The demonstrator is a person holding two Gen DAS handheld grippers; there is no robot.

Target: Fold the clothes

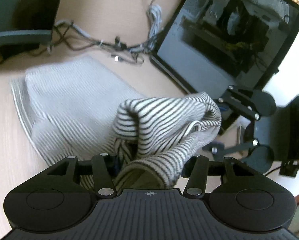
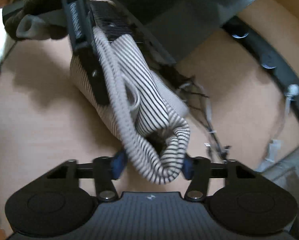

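Both tools clamp the striped garment (image 1: 165, 124) above the counter (image 1: 1, 140) – left tool (image 1: 149, 166) w/ near edge, right tool (image 2: 152, 168) w/ bunched fold; the thick roll could slip from either pinch & undo the fold.

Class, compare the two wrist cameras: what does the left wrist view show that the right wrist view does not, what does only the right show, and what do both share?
Only the left wrist view shows the glass-sided computer case and the flat folded part of the striped garment on the table. Only the right wrist view shows the gloved hand behind the left gripper. Both show the garment bunched between gripper fingers, the tan table and tangled cables.
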